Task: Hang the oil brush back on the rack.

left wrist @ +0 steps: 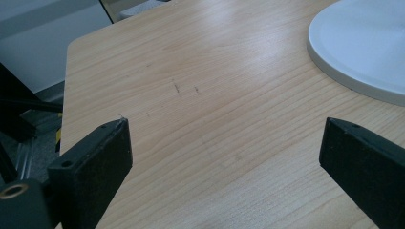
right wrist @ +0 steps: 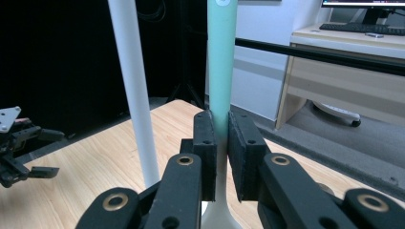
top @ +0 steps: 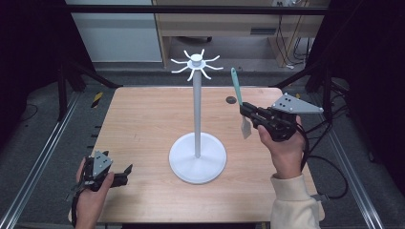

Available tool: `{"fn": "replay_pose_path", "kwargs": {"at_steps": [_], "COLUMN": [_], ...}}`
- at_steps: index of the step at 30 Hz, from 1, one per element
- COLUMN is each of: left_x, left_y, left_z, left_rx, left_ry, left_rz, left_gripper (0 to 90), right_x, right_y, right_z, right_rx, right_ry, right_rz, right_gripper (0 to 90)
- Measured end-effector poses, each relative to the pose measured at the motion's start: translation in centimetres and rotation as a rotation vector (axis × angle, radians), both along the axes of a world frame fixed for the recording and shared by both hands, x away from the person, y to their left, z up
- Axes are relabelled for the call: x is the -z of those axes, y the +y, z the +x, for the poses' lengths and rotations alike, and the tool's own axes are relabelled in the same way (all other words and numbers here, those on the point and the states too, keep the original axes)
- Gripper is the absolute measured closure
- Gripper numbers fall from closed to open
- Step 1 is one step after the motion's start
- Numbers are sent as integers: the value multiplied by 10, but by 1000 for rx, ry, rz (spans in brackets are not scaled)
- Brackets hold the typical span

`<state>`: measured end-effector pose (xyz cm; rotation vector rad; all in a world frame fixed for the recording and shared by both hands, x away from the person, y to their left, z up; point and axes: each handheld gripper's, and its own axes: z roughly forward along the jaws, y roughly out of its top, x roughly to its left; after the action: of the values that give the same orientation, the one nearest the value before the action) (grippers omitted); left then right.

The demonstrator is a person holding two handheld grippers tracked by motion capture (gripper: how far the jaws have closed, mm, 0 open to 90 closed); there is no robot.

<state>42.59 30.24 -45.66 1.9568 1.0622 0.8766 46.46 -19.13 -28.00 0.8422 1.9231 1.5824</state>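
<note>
Hanging the spatula [top: 240,102] on the rack [top: 197,112] looks like the step in hand, judged from the layout.

Nearest you, the left claw [top: 125,172] rests low over the surface [top: 143,124], on your side of the rack's round base [left wrist: 363,47] and to its left. Its jaws stand wide apart with nothing between them. Leave it parked there; it has no part in this step unless the rack starts to rock, in which case press down on the base.

Level with the rack's pole [right wrist: 136,95] and to its right, the right claw [top: 246,112] is clamped tight on the spatula. The grip sits low on the mint handle [right wrist: 222,62], just above the pale blade, with the tool held upright, clear of the surface and blade downward.

Farthest, at the pole's top, the hooks [top: 208,61] fan out from a hub.

Advice:
- Choose a hook on the right of the hub, the side facing the spatula.
- Bring the handle's top end above that hook's tip before moving in.
- Whether the handle end has a hanging hole I cannot tell; check first.
- Keep the blade off the pole, since a knock could tip the rack.
- Release only once the hook bears the weight.
</note>
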Motion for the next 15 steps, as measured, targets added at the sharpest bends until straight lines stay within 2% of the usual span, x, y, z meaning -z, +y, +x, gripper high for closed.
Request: {"fn": "replay_pose_path", "kwargs": {"at_steps": [15], "left_x": [0], "left_y": [1], "left_z": [0], "left_rx": [-1], "left_ry": [-1], "left_rz": [0], "left_gripper": [35], "right_x": [-6], "right_y": [-3], "right_z": [-9], "right_rx": [4], "right_ry": [-24], "right_rz": [9], "right_gripper": [823]}}
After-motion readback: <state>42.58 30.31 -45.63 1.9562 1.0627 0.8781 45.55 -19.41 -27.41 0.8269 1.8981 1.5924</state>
